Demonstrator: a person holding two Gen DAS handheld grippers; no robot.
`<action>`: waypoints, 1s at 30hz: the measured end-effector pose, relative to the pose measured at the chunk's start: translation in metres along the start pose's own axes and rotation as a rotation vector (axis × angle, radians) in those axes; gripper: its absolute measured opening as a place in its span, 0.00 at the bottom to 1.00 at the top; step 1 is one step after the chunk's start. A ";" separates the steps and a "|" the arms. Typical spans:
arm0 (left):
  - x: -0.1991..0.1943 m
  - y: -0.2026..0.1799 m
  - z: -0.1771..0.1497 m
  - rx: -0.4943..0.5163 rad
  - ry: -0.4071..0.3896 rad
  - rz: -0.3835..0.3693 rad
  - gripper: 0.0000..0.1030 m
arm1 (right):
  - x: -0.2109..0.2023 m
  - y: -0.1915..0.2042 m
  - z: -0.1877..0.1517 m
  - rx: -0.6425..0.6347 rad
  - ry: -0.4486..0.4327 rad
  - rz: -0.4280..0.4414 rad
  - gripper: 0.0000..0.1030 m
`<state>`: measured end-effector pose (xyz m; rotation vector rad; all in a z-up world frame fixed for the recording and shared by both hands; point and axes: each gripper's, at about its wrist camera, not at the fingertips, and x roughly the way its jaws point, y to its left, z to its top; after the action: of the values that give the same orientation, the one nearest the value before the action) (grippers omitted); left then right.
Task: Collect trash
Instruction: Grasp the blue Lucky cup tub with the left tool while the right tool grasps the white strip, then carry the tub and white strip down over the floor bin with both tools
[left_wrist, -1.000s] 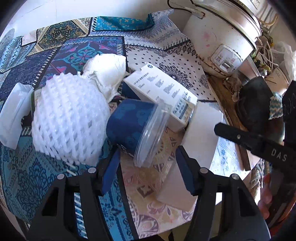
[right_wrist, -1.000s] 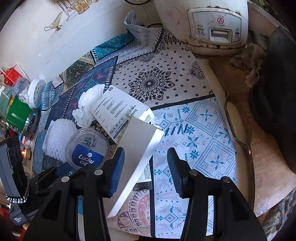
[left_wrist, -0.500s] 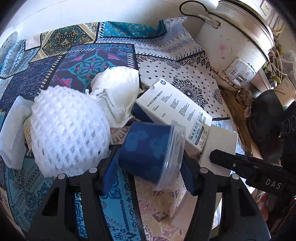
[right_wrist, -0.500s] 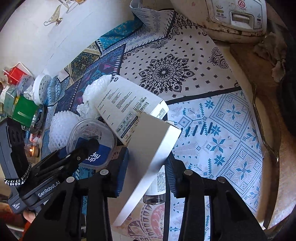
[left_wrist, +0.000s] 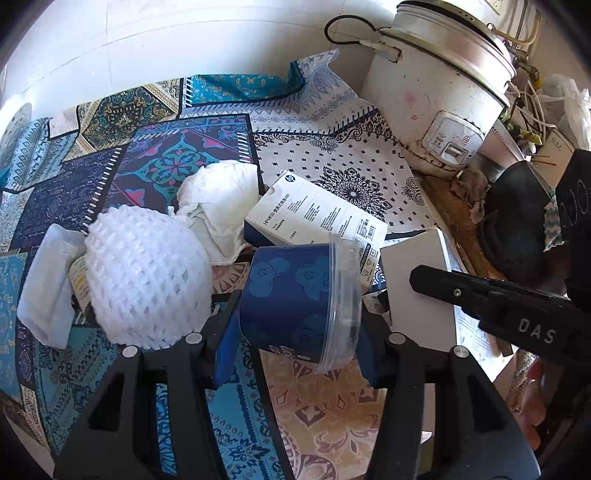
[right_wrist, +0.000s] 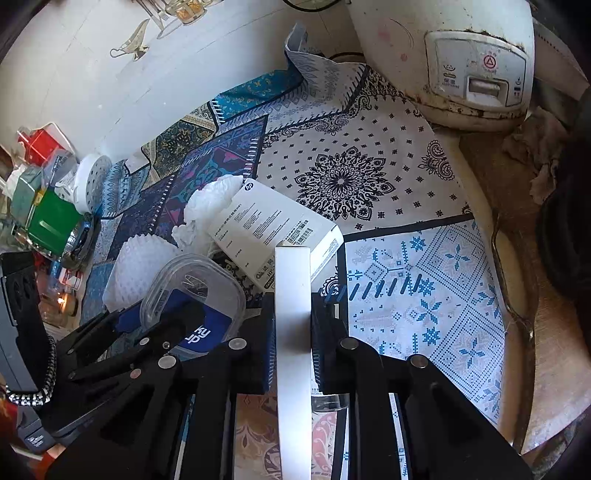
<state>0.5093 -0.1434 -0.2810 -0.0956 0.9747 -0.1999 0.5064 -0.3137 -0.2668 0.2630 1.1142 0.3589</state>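
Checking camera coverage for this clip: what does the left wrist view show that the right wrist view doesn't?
Left wrist only: the rice cooker's lid and cord, and the blue cup's patterned side.
Right wrist only: the green box, and the right gripper shut on the plain white box.
Both: the foam net, crumpled tissue, printed white box and patterned cloth.

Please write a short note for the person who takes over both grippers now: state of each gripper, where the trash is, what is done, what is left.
Left gripper: jaws have just been closing, pads on the dark blue paper cup with clear plastic lid, lying sideways.
Right gripper: jaws have just closed on the plain white flat cardboard box, held edge-up.
On the patterned tablecloth: white printed carton, crumpled white tissue, white foam fruit net.
Done: two items gripped.
Left: carry both away, then collect the rest. No bin is visible.
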 end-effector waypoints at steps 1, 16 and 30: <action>-0.003 0.001 -0.001 0.000 -0.003 0.003 0.51 | 0.001 0.003 -0.002 -0.012 0.008 -0.006 0.15; -0.035 0.022 -0.028 -0.007 -0.015 0.055 0.51 | 0.033 0.030 -0.029 -0.052 0.173 0.004 0.14; -0.111 0.042 -0.078 0.018 -0.096 0.044 0.51 | -0.033 0.082 -0.064 -0.064 -0.031 -0.020 0.14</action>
<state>0.3890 -0.0779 -0.2416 -0.0664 0.8789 -0.1622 0.4236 -0.2505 -0.2351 0.2001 1.0718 0.3711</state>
